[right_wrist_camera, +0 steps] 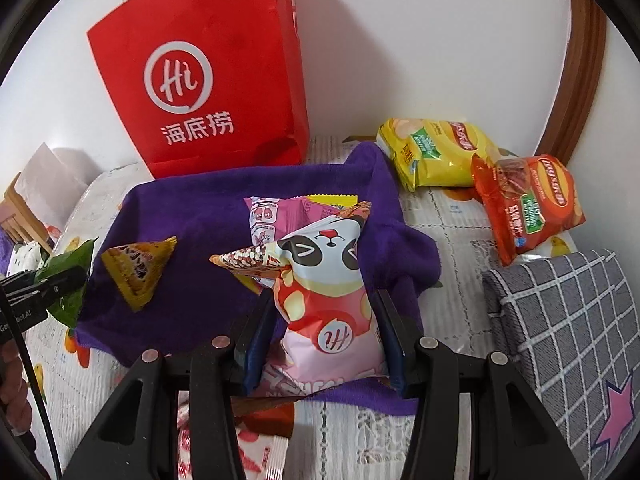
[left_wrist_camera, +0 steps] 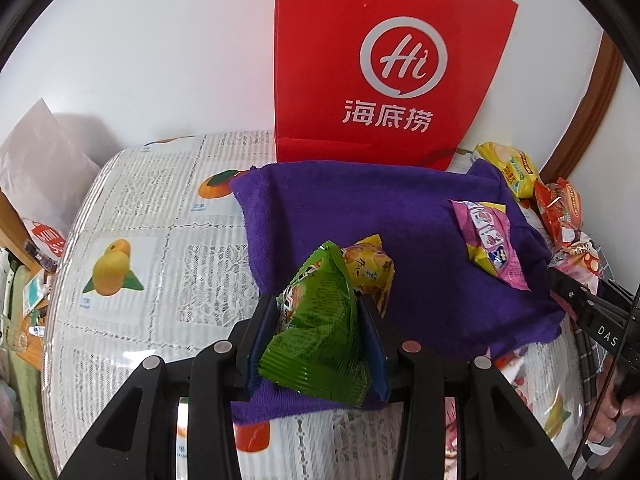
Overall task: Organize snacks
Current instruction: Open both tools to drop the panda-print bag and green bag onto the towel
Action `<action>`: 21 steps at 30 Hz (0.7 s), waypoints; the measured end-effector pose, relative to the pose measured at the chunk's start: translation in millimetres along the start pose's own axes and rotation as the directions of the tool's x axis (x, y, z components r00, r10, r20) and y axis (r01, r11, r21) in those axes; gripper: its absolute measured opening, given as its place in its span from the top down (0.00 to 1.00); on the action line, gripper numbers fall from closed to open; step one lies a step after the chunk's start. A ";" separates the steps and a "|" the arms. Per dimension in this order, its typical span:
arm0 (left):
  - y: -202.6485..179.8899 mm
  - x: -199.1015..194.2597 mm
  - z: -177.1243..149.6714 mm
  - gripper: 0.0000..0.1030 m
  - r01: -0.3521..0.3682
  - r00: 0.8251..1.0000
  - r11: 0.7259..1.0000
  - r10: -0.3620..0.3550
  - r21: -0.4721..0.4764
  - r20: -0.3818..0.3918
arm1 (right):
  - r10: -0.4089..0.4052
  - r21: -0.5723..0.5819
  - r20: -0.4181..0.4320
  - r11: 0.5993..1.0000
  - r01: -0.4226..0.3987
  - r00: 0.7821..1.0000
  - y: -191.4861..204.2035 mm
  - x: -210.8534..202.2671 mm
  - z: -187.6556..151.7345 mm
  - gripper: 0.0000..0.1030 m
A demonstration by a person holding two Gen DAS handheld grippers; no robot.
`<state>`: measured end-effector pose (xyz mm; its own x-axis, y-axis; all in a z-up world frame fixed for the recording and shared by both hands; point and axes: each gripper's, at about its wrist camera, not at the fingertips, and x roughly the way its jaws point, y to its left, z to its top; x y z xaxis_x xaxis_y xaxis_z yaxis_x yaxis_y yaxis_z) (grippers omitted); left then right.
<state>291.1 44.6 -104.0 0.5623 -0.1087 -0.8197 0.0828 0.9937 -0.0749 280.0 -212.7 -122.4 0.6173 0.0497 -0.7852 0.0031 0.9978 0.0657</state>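
A crinkled green foil snack packet (left_wrist_camera: 320, 332) is seen clamped between the two fingers of the left claw (left_wrist_camera: 318, 304), held above the near edge of a purple terry towel (left_wrist_camera: 400, 208) spread on the worktop (left_wrist_camera: 160, 208), which is covered by a fruit-printed lace-pattern cloth under clear film. A small yellow pyramid-shaped snack packet (left_wrist_camera: 370, 270) is seen on the towel just behind the green packet, and a flat pink-and-yellow snack pouch (left_wrist_camera: 490, 240) is seen further right on the towel. A pink-and-red panda-printed snack bag (right_wrist_camera: 328, 300) is gripped between the fingers of the right claw (right_wrist_camera: 324, 304), over the towel's near edge, with the pink pouch behind it. A tall red paper carrier bag with a white "Hi" logo (right_wrist_camera: 208, 80) is shown upright against the white wall, behind the towel. A yellow crisp packet (right_wrist_camera: 436, 152) and a red crisp packet (right_wrist_camera: 528, 204) are shown beside the towel on the worktop, overlapping each other. A grey checked cushion with a pink star (right_wrist_camera: 568, 332) is seen at the right.
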 end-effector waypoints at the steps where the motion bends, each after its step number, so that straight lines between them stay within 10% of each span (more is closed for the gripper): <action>1: 0.3 3.5 0.6 0.62 0.000 1.000 1.000 0.000 -0.002 -0.002 | 0.002 0.000 -0.006 1.000 -0.002 1.000 1.7 3.6 -0.1 0.53; 21: -19.8 25.7 11.5 0.62 0.034 0.999 0.999 -0.033 0.034 -0.023 | -0.003 -0.041 -0.057 0.999 0.001 0.998 15.8 39.9 8.3 0.53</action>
<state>313.3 21.8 -117.1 0.5406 -0.1411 -0.8294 0.1301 0.9880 -0.0833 311.2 -195.3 -147.6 0.5715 0.0486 -0.8192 -0.0282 0.9988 0.0396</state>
